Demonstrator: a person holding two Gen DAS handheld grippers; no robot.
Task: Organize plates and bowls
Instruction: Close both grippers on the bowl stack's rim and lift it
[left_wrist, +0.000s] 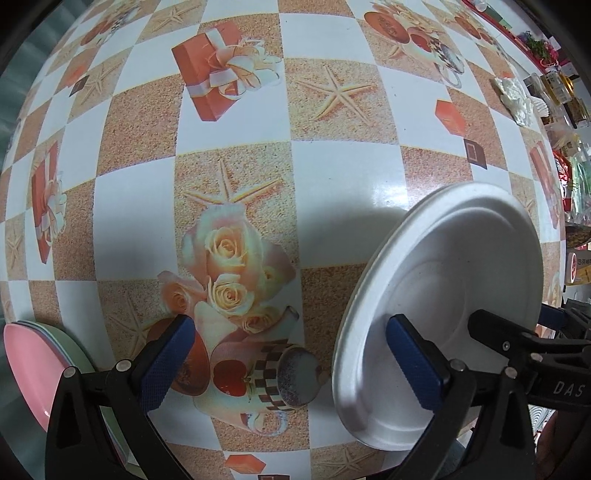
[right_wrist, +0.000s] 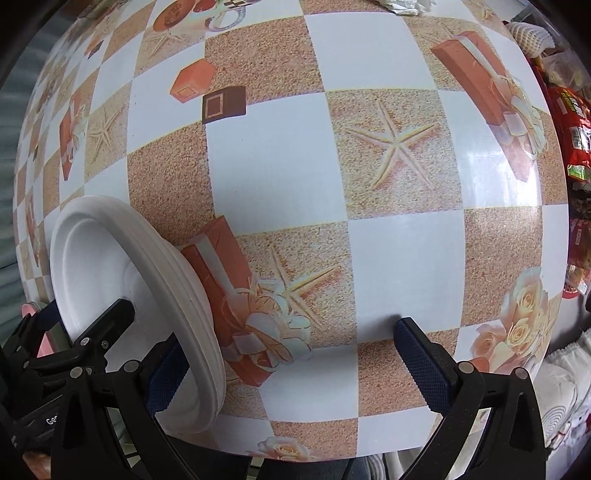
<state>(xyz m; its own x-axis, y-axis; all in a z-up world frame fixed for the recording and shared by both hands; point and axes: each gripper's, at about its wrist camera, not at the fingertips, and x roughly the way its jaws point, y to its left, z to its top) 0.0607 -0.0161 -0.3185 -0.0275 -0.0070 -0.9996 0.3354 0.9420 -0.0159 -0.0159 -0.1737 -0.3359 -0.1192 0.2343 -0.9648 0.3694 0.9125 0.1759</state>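
Observation:
A stack of white plates lies on the patterned tablecloth, low and right in the left wrist view. My left gripper is open wide over the cloth; its right pad hovers over the stack's left rim, touching nothing that I can see. A stack of coloured plates with a pink one on top sits at the lower left edge. In the right wrist view the white plates lie at the left. My right gripper is open, its left pad over the stack, the near rim between the fingers.
Red snack packets, a white foam net and bottles crowd the table's right edge. A crumpled white thing lies near them. White cloth shows below the table at the lower right.

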